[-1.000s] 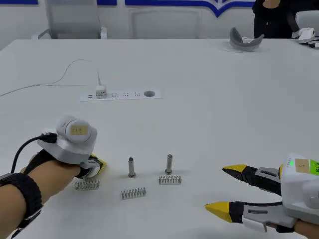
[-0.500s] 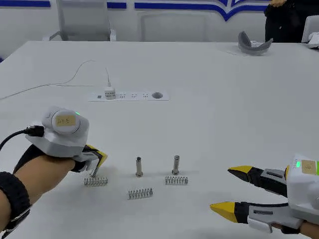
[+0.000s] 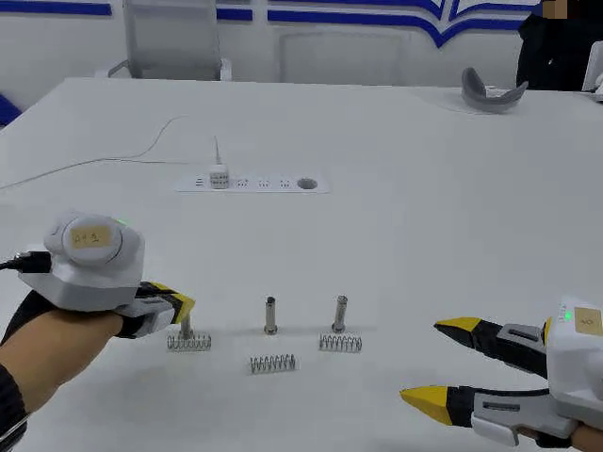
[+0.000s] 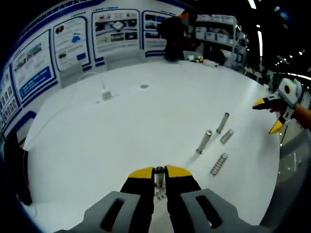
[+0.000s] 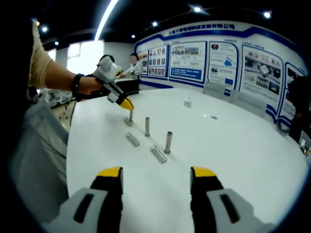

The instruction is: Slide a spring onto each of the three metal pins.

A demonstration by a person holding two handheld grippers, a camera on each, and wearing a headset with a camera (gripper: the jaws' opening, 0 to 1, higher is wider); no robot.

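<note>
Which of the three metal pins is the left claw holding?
The leftmost silver metal pin in the head view, clamped in the yellow-tipped left claw; the middle pin and right pin stand free.

Nothing is legible: the yellow stickers [image 3: 91, 236] atop the left gripper [image 3: 181, 307] and right gripper [image 3: 421, 360] and the far wall posters [image 5: 188, 60] are too blurred.

Office-style demo room: a large white table [image 3: 424, 188] carrying a power strip [image 3: 254, 182], chairs [image 3: 174, 38] behind it, blue-trimmed display boards [image 5: 189, 60] lining the walls, stocked shelves [image 4: 218, 31] beyond.
</note>
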